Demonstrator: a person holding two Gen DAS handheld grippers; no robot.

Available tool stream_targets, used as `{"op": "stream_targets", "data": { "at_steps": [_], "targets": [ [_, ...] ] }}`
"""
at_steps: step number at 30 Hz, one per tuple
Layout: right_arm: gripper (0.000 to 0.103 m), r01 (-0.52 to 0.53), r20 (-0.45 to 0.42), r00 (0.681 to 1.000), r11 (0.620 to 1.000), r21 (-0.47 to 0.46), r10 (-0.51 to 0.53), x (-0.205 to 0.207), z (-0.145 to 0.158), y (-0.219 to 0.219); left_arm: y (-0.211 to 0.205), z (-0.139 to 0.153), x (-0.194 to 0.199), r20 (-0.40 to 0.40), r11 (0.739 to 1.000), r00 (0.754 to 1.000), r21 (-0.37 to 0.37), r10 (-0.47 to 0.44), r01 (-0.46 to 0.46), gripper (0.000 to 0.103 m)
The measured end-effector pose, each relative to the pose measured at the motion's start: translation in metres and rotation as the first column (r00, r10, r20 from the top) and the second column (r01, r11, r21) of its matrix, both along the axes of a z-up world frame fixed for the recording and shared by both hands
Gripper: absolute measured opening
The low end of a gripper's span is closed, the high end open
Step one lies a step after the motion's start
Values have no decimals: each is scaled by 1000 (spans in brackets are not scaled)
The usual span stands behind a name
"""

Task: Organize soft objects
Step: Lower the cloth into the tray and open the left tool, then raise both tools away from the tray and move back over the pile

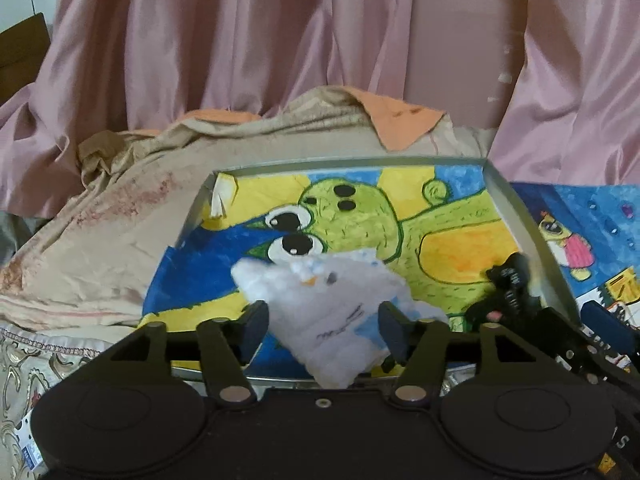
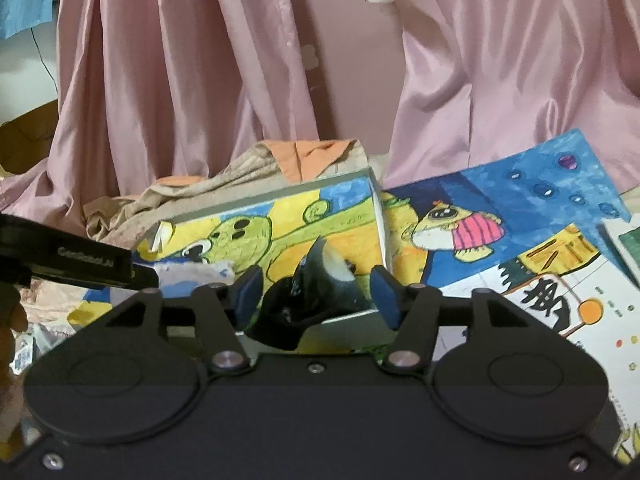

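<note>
The metal tray (image 1: 516, 208) fills the frame's centre. I judge both toys delivered: the white plush (image 1: 332, 312) low centre, the black plush (image 2: 312, 300) lower right. My left tongs (image 1: 324, 326) and right tongs (image 2: 316, 294) stand spread, pinching nothing.

Before you hangs a pink curtain (image 1: 240, 40) of glossy, satin-smooth cloth. Below it lies a beige cloth (image 1: 120, 220), matt and crinkled. The shallow tray (image 1: 516, 200) has dull grey metal walls and a matt painted paper lining. A white plush toy (image 1: 320, 312) looks fluffy; a black plush toy (image 2: 316, 300) looks soft. Your tongs (image 1: 324, 332) are matt black plastic.
</note>
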State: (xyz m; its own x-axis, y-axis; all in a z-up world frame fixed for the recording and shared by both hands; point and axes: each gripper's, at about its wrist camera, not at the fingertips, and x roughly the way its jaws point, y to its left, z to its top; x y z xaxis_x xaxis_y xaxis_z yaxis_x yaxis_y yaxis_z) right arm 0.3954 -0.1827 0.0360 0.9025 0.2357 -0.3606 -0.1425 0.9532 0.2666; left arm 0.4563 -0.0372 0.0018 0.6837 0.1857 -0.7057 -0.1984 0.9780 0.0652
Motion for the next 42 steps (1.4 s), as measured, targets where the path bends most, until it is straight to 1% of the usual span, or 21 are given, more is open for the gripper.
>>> {"op": "stream_targets", "data": {
  "at_steps": [3, 4, 8, 10, 12, 14, 15, 18, 21, 23, 25, 28, 30, 33, 35, 38, 42],
  "targets": [
    [67, 13, 32, 999, 1000, 11, -14, -13, 12, -5, 2, 10, -13, 62, 1000, 998, -5, -1, 1, 76],
    [71, 17, 43, 999, 1000, 12, -18, -16, 15, -6, 2, 14, -16, 79, 1000, 997, -5, 1, 0, 78],
    [82, 33, 92, 995, 999, 25, -35, -33, 29, -13, 5, 29, -37, 164, 1000, 986, -19, 9, -6, 86],
    [90, 42, 120, 992, 998, 40, -47, -43, 36, -17, 7, 37, -49, 211, 1000, 977, -27, 12, -7, 89],
    [91, 47, 145, 988, 998, 52, -54, -54, 44, -22, 8, 45, -62, 261, 1000, 965, -25, 13, -7, 92],
    [97, 55, 168, 984, 997, 62, -64, -64, 51, -26, 8, 53, -77, 323, 1000, 946, -5, 18, -18, 95],
    [102, 61, 186, 980, 996, 64, -72, -71, 56, -28, 9, 57, -84, 357, 1000, 934, 3, 18, -21, 96],
    [102, 62, 231, 970, 997, 54, -73, -90, 67, -30, 9, 70, -108, 445, 999, 895, 26, 13, -28, 98],
    [102, 53, 267, 961, 997, 62, -68, -108, 79, -29, 9, 80, -131, 512, 998, 859, 43, 10, -37, 102],
    [103, 45, 292, 954, 997, 66, -62, -120, 86, -30, 8, 86, -146, 549, 998, 836, 49, 2, -35, 102],
    [103, 38, 315, 947, 997, 70, -58, -136, 91, -31, 5, 90, -161, 571, 998, 821, 54, -9, -26, 102],
    [103, 27, 344, 938, 998, 63, -47, -155, 94, -30, 3, 94, -182, 596, 998, 802, 60, -25, -14, 102],
    [103, 32, 366, 930, 999, 38, -44, -169, 93, -27, 1, 95, -196, 609, 998, 792, 64, -34, -7, 102],
    [103, 34, 385, 922, 999, 14, -37, -182, 92, -22, 1, 96, -217, 630, 998, 776, 65, -43, 3, 102],
    [103, 33, 391, 920, 999, 18, -38, -188, 92, -23, 2, 95, -232, 643, 998, 764, 70, -52, 10, 102],
    [103, 42, 390, 919, 998, 35, -53, -202, 89, -23, 4, 93, -251, 654, 997, 754, 77, -65, 18, 102],
    [103, 53, 384, 921, 998, 34, -62, -219, 85, -23, 7, 87, -276, 664, 996, 744, 83, -78, 30, 102]
  ]
}}
